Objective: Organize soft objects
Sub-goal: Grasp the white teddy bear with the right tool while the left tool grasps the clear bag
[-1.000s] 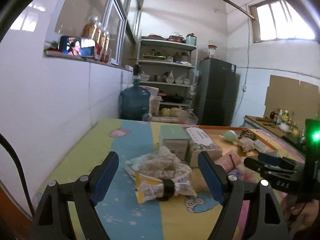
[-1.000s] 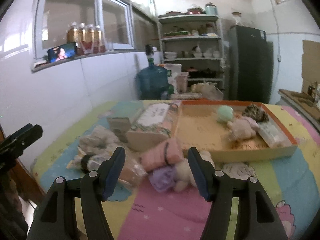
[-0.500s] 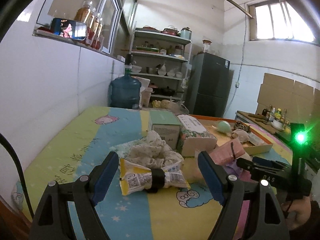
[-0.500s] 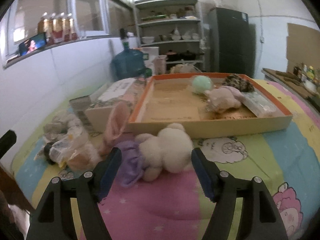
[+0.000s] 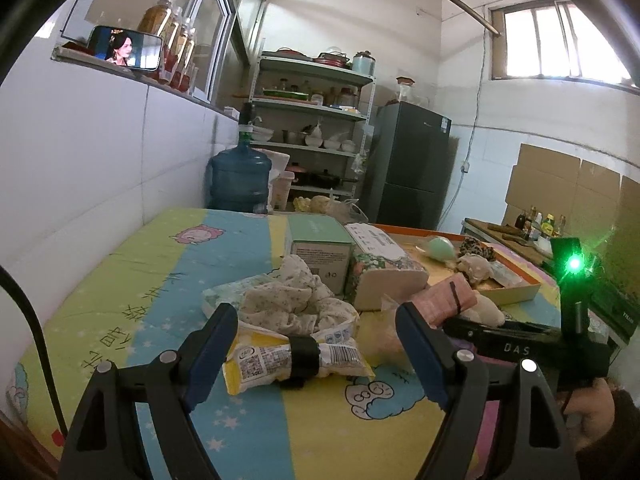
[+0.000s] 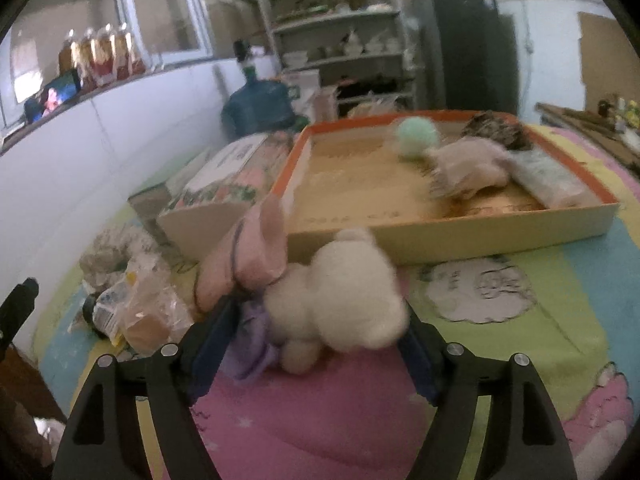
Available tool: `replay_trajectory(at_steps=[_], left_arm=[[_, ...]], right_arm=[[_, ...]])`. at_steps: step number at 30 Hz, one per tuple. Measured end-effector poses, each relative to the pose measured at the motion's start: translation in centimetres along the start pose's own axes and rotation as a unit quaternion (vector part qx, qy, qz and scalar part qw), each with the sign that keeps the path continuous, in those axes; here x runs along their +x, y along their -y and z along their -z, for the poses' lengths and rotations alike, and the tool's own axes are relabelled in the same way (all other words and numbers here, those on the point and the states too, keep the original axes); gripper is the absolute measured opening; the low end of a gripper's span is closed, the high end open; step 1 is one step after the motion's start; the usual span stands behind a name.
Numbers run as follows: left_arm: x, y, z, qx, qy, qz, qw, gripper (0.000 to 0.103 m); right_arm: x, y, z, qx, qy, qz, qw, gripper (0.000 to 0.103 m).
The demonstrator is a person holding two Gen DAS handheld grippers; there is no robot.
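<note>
Cream-white fluffy plush toy (image 6: 340,292) with round body, small rounded ears and stubby foot, blurred; lying on pink patch of cartoon-print mat (image 6: 560,320), just in front of orange-rimmed cardboard tray (image 6: 440,232); touching lilac cloth (image 6: 250,344) and pink rolled towel (image 6: 248,256). Right gripper (image 6: 316,344) spread wide, fingers flanking plush. Left gripper (image 5: 316,354) agape, empty, above yellow banded snack packet (image 5: 288,354).

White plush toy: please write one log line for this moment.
right gripper: open, straddling white plush toy | left gripper: open | orange tray: beyond toy
</note>
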State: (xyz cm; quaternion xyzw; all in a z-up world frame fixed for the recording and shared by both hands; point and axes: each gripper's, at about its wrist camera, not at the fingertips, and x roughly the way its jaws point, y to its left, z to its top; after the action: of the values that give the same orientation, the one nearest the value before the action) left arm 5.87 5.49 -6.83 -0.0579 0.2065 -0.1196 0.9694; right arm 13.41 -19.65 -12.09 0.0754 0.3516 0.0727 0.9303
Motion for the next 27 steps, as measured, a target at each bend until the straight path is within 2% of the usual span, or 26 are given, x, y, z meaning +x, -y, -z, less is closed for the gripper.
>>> replay_trajectory(at_steps=[1,2,5,11,18,27], left_arm=[[0.0,0.1,0.0,0.001,0.000,0.000,1.0000,0.082],[0.1,0.2,0.0,0.001,0.000,0.001,1.0000,0.082],[0.2,0.7,0.0,0.005,-0.001,0.006,1.0000,0.082],[0.8,2.2,0.1,0.025,-0.005,0.035,0.9990,0.082],[4.2,5.3,-0.1,0.061,-0.042,0.071,0.9947,0.082],[7.7,6.5,0.4,0.079,-0.084,0.051,0.9920,0.082]], right_arm=[[-0.3,-0.2,-0.1,-0.005,0.009,0.000,1.000,0.073],[-0.4,-0.3,-0.1,-0.007,0.012,0.000,1.000,0.063],[-0.6,-0.2,0.1,-0.007,0.012,-0.004,1.000,0.061],[-2.7,0.8,0.6,0.012,0.033,-0.008,0.999,0.060],[-5.8,2.4,1.2,0.031,0.057,-0.013,0.998,0.060],[-6.8,3.6,1.4,0.048,0.066,-0.009,0.997,0.060]])
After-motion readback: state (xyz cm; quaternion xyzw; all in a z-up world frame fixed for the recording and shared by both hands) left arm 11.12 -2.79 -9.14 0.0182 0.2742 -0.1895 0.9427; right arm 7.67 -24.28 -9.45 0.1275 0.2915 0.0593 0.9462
